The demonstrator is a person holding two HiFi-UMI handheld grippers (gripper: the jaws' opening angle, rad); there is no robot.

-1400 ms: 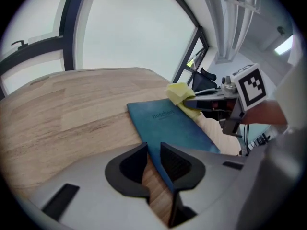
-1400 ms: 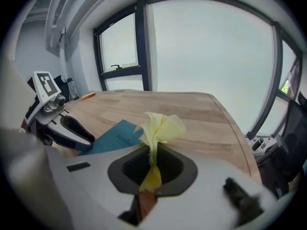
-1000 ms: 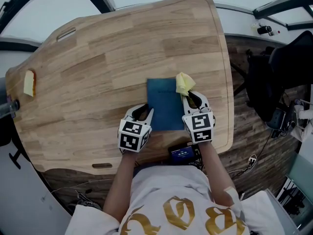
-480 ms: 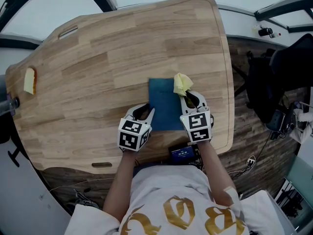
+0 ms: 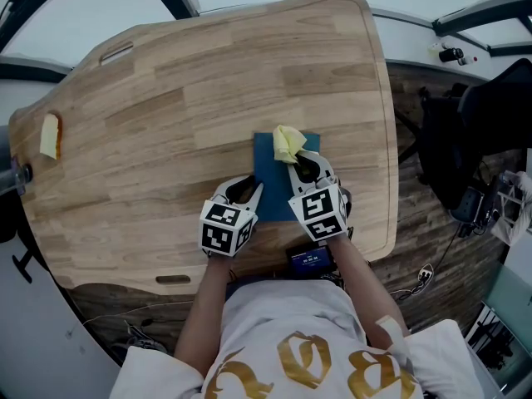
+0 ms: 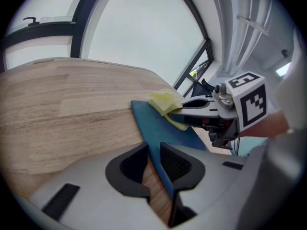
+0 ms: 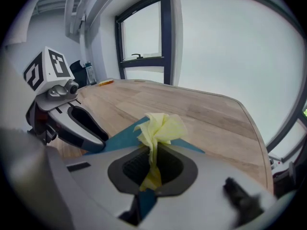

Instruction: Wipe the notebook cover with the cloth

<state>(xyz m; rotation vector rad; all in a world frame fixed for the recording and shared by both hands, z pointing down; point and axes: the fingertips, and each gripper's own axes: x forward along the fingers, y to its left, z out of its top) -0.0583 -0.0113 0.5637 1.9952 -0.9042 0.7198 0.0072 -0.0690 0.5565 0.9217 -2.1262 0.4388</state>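
Head view: notebook at lower centre of the table, its near end hidden under both grippers. Cloth bunched on its far edge, at the right gripper tip. Left gripper at the lower-left corner; gap unreadable here.

Left gripper view: jaws narrowly apart, notebook's left edge running in the gap, wood beside it.

Right gripper view: jaws clamped on cloth; tuft hides part of the cover.
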